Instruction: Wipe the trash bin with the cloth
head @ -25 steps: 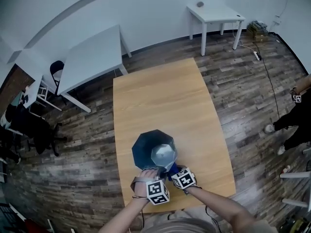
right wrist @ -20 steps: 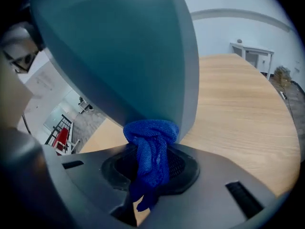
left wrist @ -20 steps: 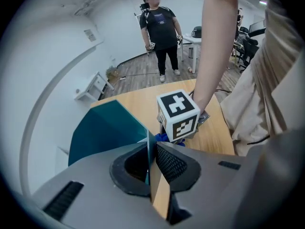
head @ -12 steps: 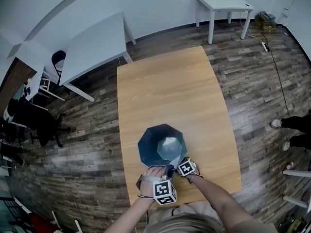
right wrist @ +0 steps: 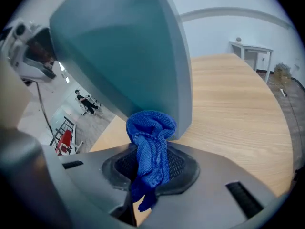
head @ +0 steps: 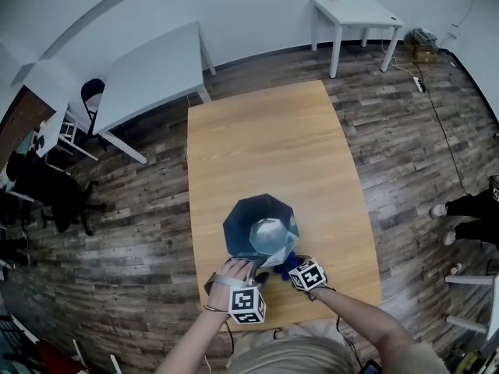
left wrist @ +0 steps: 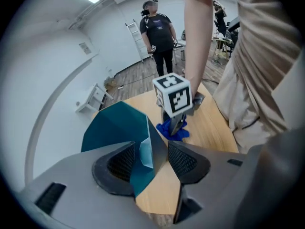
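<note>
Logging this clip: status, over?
Left gripper just opened, bin rim between jaws. Right gripper shut on cloth, against bin's side. Nothing in the way.

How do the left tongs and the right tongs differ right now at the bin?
The left tongs stand open, having just been opening, with the bin wall between their pads but not pinched; the right tongs are shut on the blue cloth. The left tongs sit at the bin's rim; the right tongs are low, near the table by the bin's base. Both are at the bin's side nearest the person.
</note>
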Available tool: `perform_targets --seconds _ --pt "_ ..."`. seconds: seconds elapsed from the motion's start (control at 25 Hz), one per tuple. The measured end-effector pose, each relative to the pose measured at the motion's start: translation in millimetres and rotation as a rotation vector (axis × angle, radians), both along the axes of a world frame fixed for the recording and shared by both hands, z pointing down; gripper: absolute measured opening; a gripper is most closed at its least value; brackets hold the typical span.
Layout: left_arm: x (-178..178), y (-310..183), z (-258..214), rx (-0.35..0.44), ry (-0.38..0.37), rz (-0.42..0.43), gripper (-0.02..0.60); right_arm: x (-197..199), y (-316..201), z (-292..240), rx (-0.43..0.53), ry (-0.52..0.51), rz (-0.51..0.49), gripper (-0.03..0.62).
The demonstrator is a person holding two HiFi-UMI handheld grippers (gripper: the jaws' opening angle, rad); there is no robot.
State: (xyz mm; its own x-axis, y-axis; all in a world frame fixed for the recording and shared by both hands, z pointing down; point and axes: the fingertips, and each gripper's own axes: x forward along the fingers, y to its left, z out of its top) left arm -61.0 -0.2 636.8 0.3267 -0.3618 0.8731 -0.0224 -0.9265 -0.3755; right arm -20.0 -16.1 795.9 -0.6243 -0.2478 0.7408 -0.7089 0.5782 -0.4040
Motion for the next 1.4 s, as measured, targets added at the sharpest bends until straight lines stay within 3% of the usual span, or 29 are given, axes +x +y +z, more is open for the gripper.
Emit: perform_targets --seconds 0.24,0.56,0.64,1.0,1.4 --pt "-57 -3 10 0.078 -0.178 0.149 0.209 -11 25 -92 0.072 -0.095 -0.006 0.077" --pt "-58 -12 26 0.151 -0.229 0.174 0.207 -34 30 -166 0.070 -0.186 0.088 0.077" --pt "-56 -14 23 0.162 -0.228 0.166 0.167 -40 28 -169 0.068 -0.190 0.100 0.077" --pt "-39 -1 26 0.127 -0.269 0.292 0.067 -39 8 -121 0.067 -0.103 0.095 0.077" --pt "-22 1 28 0.078 -0.250 0.268 0.060 -27 -14 -8 0.037 0.032 -0.036 0.077"
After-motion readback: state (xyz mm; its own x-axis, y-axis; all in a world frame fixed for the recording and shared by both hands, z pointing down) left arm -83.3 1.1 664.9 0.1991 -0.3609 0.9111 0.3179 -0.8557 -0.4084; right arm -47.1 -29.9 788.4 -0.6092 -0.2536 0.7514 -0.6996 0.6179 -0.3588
